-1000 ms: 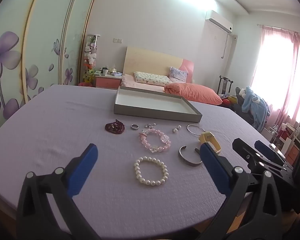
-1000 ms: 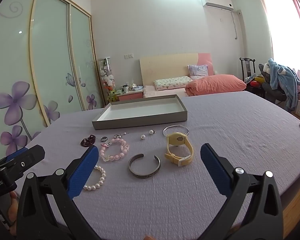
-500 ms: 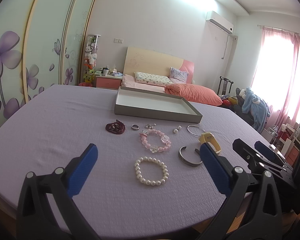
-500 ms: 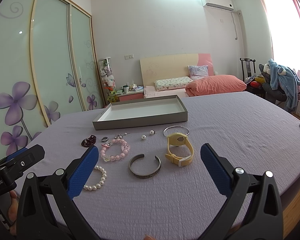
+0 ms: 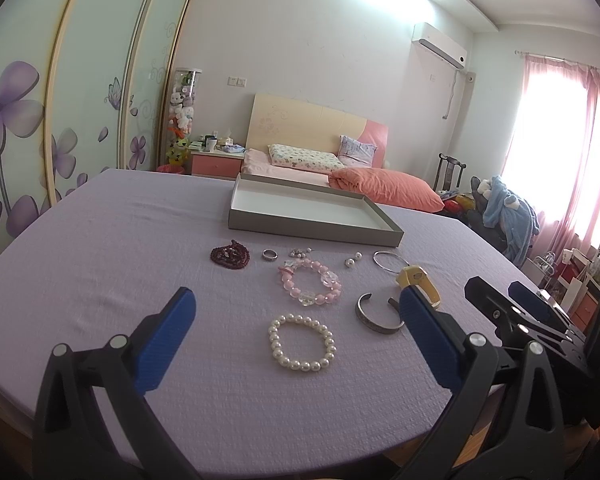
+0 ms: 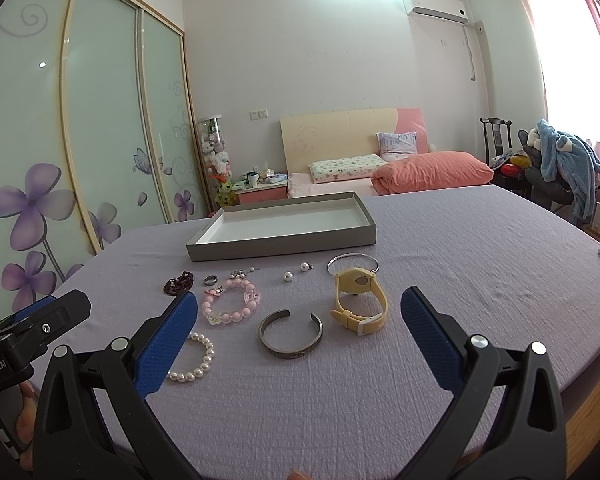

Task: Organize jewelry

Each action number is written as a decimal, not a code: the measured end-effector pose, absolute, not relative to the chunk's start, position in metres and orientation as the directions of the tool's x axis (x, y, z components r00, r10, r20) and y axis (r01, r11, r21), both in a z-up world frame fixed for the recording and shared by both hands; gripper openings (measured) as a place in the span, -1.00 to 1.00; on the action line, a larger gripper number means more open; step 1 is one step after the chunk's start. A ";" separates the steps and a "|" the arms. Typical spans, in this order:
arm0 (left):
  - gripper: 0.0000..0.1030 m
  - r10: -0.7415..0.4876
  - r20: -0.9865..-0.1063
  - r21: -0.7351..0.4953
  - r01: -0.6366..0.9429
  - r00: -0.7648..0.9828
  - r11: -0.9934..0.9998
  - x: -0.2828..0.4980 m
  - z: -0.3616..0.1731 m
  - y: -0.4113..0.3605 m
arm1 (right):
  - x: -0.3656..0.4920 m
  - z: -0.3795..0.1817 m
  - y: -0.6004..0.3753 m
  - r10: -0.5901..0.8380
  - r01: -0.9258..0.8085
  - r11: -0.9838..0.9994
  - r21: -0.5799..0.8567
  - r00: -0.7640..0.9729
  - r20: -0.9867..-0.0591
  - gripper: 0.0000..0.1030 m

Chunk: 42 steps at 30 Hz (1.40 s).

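The left claw (image 5: 296,336) hovers above the near part of the table (image 5: 100,264), its blue fingers (image 5: 164,336) spread wide and holding nothing. The pearl bracelet (image 5: 301,343) lies flat on the purple cloth between the two fingers, slightly ahead of the tips. The pink bead bracelet (image 5: 310,282) lies just beyond it. The dark red beads (image 5: 230,255) and a ring (image 5: 269,255) lie farther out, to the left.

The right claw (image 6: 296,336) is also spread wide and empty. The silver cuff (image 6: 291,334) lies between its fingers, just ahead. The yellow watch (image 6: 358,298) rests just right of the cuff, touching the thin bangle (image 6: 353,262) behind it. Two pearl earrings (image 6: 296,272) lie near the bangle.

The empty gray tray (image 6: 280,246) sits beyond all the jewelry, well apart from both claws.
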<state>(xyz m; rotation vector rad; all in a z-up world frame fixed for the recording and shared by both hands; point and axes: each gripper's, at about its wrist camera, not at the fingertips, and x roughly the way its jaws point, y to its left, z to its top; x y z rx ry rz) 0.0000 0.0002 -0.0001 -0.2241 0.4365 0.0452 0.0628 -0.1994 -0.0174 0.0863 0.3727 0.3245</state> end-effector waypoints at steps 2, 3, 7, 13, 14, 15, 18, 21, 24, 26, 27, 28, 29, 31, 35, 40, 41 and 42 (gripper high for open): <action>0.97 -0.005 -0.424 -0.205 -0.091 0.906 0.974 0.000 0.000 0.000 | 0.063 -0.017 -0.199 0.327 -0.295 0.945 0.142 0.880 -0.344 0.97; 0.97 -0.004 -0.424 -0.205 -0.091 0.906 0.974 0.000 0.000 0.000 | 0.063 -0.017 -0.199 0.327 -0.295 0.945 0.143 0.881 -0.343 0.97; 0.97 -0.004 -0.424 -0.206 -0.092 0.906 0.974 0.000 0.000 0.000 | 0.063 -0.017 -0.199 0.327 -0.296 0.945 0.142 0.881 -0.343 0.97; 0.97 -0.004 -0.424 -0.206 -0.091 0.906 0.974 0.000 0.000 0.000 | 0.062 -0.016 -0.199 0.327 -0.295 0.945 0.142 0.881 -0.343 0.97; 0.97 -0.005 -0.424 -0.207 -0.091 0.906 0.974 0.000 0.000 0.000 | 0.062 -0.016 -0.200 0.327 -0.295 0.945 0.143 0.880 -0.343 0.97; 0.97 -0.005 -0.424 -0.207 -0.091 0.906 0.974 0.000 0.000 0.000 | 0.062 -0.016 -0.200 0.327 -0.295 0.945 0.143 0.880 -0.343 0.97; 0.97 -0.005 -0.424 -0.207 -0.092 0.906 0.974 0.000 0.000 0.000 | 0.063 -0.016 -0.200 0.327 -0.296 0.945 0.142 0.881 -0.342 0.97; 0.97 -0.006 -0.424 -0.207 -0.091 0.906 0.974 0.000 0.000 0.000 | 0.063 -0.017 -0.200 0.327 -0.295 0.945 0.142 0.881 -0.343 0.97; 0.97 -0.005 -0.424 -0.208 -0.091 0.906 0.974 0.000 0.000 0.000 | 0.065 -0.015 -0.201 0.327 -0.295 0.945 0.144 0.880 -0.344 0.97; 0.97 -0.005 -0.424 -0.208 -0.092 0.906 0.974 0.000 0.000 0.000 | 0.064 -0.016 -0.201 0.327 -0.296 0.945 0.143 0.880 -0.343 0.97; 0.97 -0.005 -0.424 -0.208 -0.092 0.906 0.974 0.000 0.000 0.000 | 0.064 -0.016 -0.201 0.327 -0.295 0.945 0.143 0.881 -0.343 0.97; 0.97 -0.005 -0.424 -0.208 -0.092 0.906 0.974 0.000 0.000 0.000 | 0.064 -0.016 -0.201 0.327 -0.296 0.945 0.143 0.880 -0.343 0.97; 0.97 -0.005 -0.424 -0.208 -0.091 0.906 0.974 0.000 0.000 0.000 | 0.064 -0.016 -0.201 0.327 -0.295 0.945 0.143 0.881 -0.343 0.97; 0.97 -0.006 -0.424 -0.208 -0.091 0.906 0.974 0.000 0.000 0.000 | 0.064 -0.017 -0.201 0.328 -0.295 0.944 0.144 0.880 -0.343 0.97; 0.97 -0.005 -0.424 -0.208 -0.092 0.906 0.974 0.000 0.000 0.001 | 0.063 -0.017 -0.201 0.328 -0.296 0.945 0.143 0.880 -0.343 0.97; 0.97 -0.005 -0.424 -0.208 -0.092 0.906 0.974 0.000 0.000 0.000 | 0.064 -0.017 -0.201 0.328 -0.295 0.944 0.144 0.880 -0.343 0.97; 0.97 -0.006 -0.424 -0.209 -0.092 0.906 0.974 0.000 0.000 0.001 | 0.064 -0.017 -0.201 0.328 -0.295 0.944 0.144 0.880 -0.343 0.97; 0.97 -0.006 -0.424 -0.209 -0.092 0.905 0.974 0.000 0.000 0.000 | 0.063 -0.017 -0.201 0.328 -0.296 0.944 0.144 0.880 -0.343 0.97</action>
